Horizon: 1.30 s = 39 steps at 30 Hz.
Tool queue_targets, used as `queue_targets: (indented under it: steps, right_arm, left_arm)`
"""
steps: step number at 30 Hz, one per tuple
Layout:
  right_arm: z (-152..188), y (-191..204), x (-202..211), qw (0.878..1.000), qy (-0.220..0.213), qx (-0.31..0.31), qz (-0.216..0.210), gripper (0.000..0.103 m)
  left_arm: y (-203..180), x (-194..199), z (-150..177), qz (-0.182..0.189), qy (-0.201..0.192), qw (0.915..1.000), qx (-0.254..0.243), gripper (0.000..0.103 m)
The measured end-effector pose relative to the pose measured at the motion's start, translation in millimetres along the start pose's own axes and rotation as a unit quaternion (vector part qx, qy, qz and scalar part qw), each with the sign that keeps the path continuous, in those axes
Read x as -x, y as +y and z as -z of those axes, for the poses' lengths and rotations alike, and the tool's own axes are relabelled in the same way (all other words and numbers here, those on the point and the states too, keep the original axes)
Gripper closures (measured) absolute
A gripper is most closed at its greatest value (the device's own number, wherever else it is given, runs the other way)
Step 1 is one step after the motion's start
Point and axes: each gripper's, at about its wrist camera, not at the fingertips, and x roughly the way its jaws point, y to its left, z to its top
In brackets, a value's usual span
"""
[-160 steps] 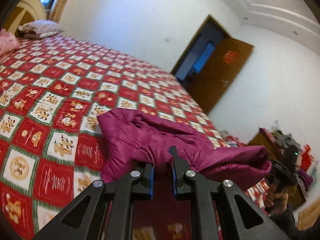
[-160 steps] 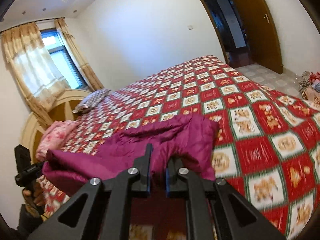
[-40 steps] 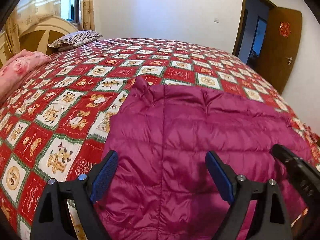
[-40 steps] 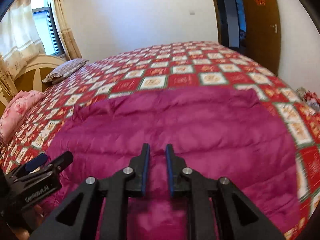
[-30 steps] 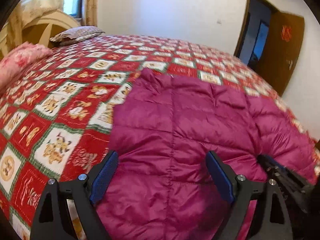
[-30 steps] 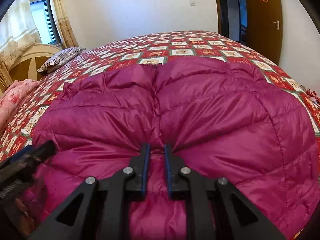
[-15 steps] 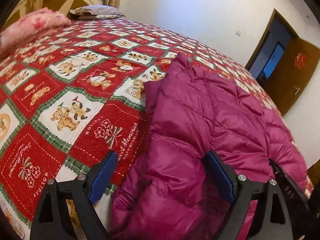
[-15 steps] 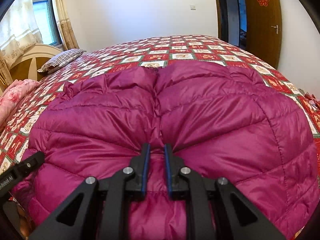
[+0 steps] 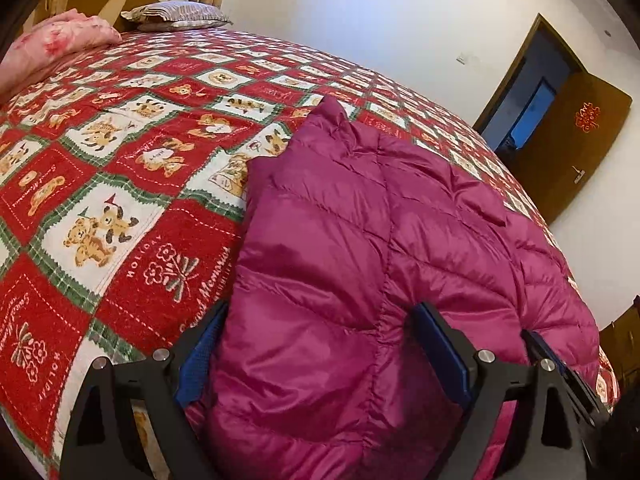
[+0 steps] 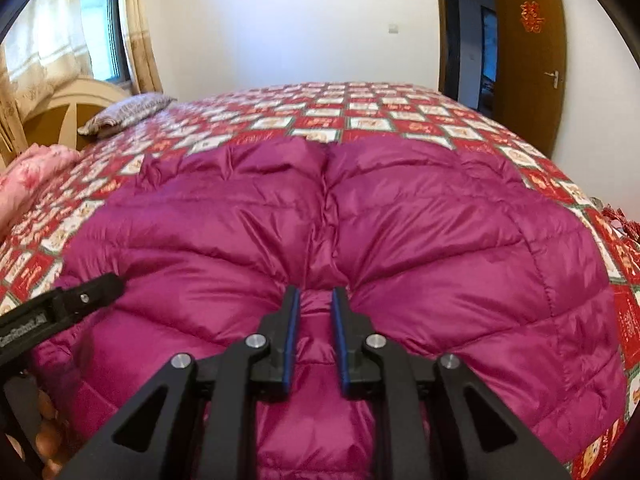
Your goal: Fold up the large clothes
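A magenta quilted down jacket point(image 9: 360, 220) lies spread across the near part of the bed's red patchwork quilt point(image 9: 120, 160). My left gripper point(image 9: 320, 312) stands wide open astride the jacket's left edge, and puffy fabric bulges between its blue pads without being squeezed. In the right wrist view the jacket point(image 10: 440, 240) fills the middle. My right gripper point(image 10: 315, 294) pinches a fold at its near hem, creases fan out from the tips, and its jaws are opening slightly. One of the left gripper's fingers point(image 10: 100, 288) shows at the left.
A striped pillow point(image 10: 128, 114) and pink bedding point(image 10: 32, 172) lie by the cream headboard at the bed's far left. A brown door point(image 10: 528, 52) stands open at the far right. The right gripper's body point(image 9: 560, 364) is close beside the left one.
The jacket, held up earlier, now lies on the bed. My left gripper has sunk and rolled onto the jacket's left edge. The gap between the right gripper's pads has widened slightly.
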Motion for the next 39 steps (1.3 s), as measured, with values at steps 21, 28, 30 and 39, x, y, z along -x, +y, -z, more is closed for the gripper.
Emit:
queue_targets:
  steps: [21, 28, 30, 39]
  right_arm:
    - [-2, -36, -13, 0.987, 0.056, -0.107, -0.105, 0.084]
    - [-8, -99, 21, 0.966, 0.033, -0.189, -0.171, 0.084]
    - [-8, -127, 38, 0.964, 0.013, -0.206, -0.166, 0.084]
    - [18, -237, 73, 0.954, -0.006, -0.282, -0.105, 0.081]
  left_arm:
    - [-119, 66, -37, 0.099, -0.051, 0.9856, -0.128, 0.079]
    - [-200, 66, -22, 0.105, -0.057, 0.9645, -0.235, 0.079]
    - [-217, 58, -15, 0.106, -0.053, 0.9590, -0.257, 0.079]
    - [-298, -2, 66, 0.112, 0.020, 0.9227, -0.368, 0.079]
